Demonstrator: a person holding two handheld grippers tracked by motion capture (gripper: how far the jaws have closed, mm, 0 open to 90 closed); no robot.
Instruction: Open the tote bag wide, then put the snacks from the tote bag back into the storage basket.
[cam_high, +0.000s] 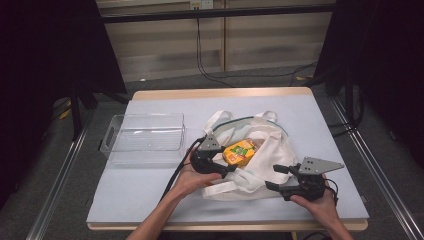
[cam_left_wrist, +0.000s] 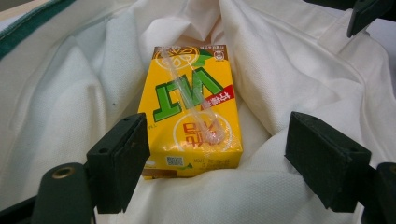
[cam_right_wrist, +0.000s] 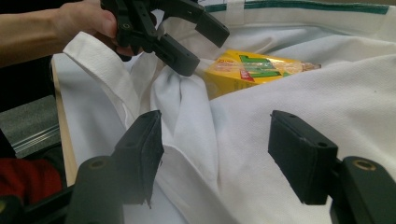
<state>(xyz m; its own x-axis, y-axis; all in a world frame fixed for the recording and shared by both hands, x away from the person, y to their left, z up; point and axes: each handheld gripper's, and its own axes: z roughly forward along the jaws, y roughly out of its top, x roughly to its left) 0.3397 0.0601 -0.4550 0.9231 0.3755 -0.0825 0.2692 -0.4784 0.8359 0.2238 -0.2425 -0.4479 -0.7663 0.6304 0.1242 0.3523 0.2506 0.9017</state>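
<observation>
A yellow drink carton (cam_high: 240, 152) with green lettering and a wrapped straw taped across its face lies flat inside the mouth of a white cloth bag (cam_high: 265, 150) on the near right part of a grey-topped table (cam_high: 150, 200). In the left gripper view the carton (cam_left_wrist: 191, 116) rests in the folds of the bag (cam_left_wrist: 70, 116), its near end reaching in between the two black jaws. The left claw (cam_high: 229, 170), held in a person's left hand (cam_high: 192, 180), stands with its jaws apart at the bag's opening, one jaw just beside the carton's near corner; whether it touches cannot be told. The right claw (cam_high: 273, 177), gripped in the right hand (cam_high: 320, 200), also has its jaws apart, set over the bag's near edge with white cloth (cam_right_wrist: 224, 140) lying between them, unclamped. From that side the carton (cam_right_wrist: 252, 70) shows beyond a fold, with the left claw (cam_right_wrist: 191, 42) above it. A clear plastic bin (cam_high: 145, 137) sits on the table to the left of the bag, apart from it.
</observation>
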